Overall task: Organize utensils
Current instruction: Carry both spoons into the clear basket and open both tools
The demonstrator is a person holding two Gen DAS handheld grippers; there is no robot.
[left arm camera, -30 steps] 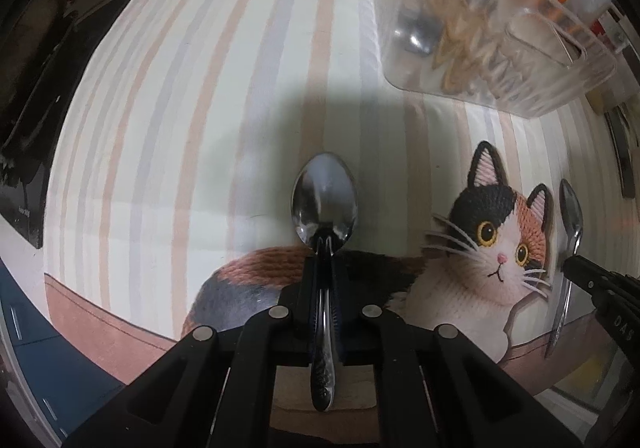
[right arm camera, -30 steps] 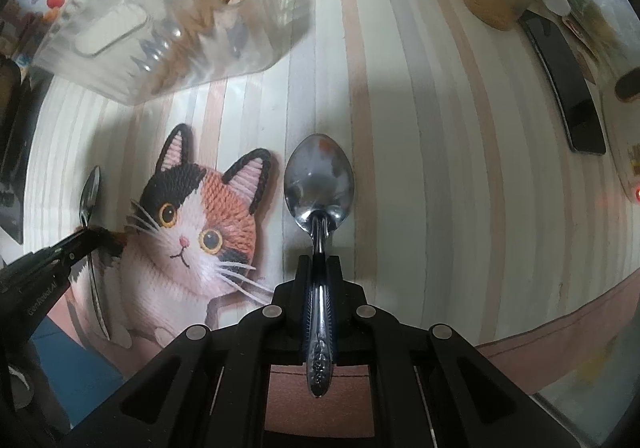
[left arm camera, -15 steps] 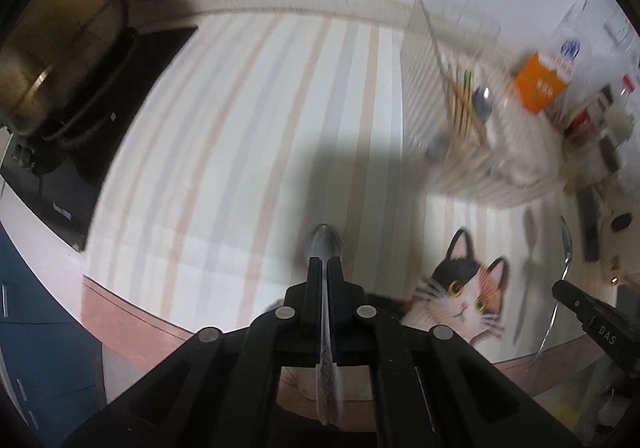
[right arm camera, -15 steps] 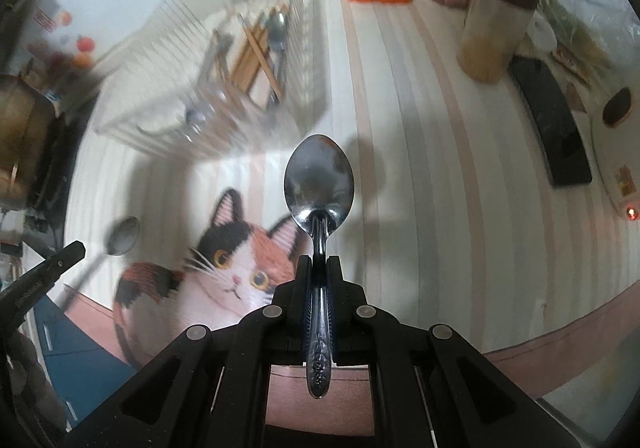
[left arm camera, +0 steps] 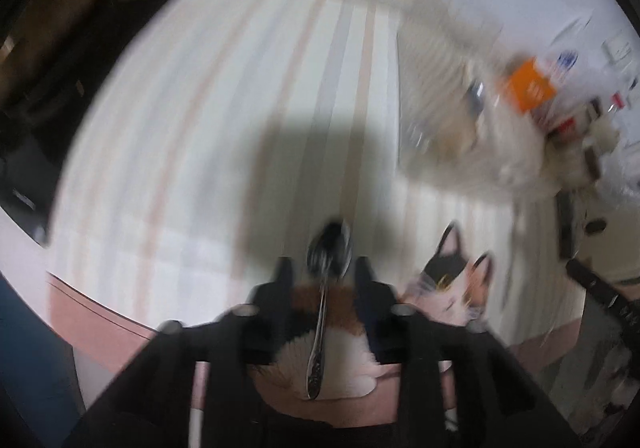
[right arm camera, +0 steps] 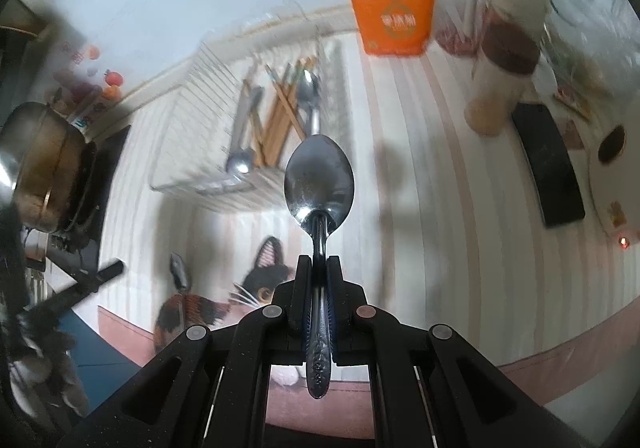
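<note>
In the blurred left wrist view my left gripper (left arm camera: 322, 268) has its jaws apart. A steel spoon (left arm camera: 326, 288) lies between them over the cat mat (left arm camera: 452, 288), loose in the gap. My right gripper (right arm camera: 318, 268) is shut on the handle of another steel spoon (right arm camera: 319, 180), held high above the table. A clear utensil rack (right arm camera: 256, 128) with chopsticks and spoons stands at the back; it also shows in the left wrist view (left arm camera: 440, 96). The left gripper (right arm camera: 80, 284) and its spoon (right arm camera: 179, 272) appear at the left of the right wrist view.
An orange and white bag (right arm camera: 390, 4) and a jar (right arm camera: 504, 60) stand at the back right. A black phone (right arm camera: 548, 164) lies at the right. A metal pot (right arm camera: 36, 168) sits on a stove at the left. The striped tablecloth (right arm camera: 440, 208) covers the table.
My left gripper has opened and its spoon now sits loose between the jaws. Both grippers have risen and tilted up, with the rack now farther below. The right keeps its spoon.
</note>
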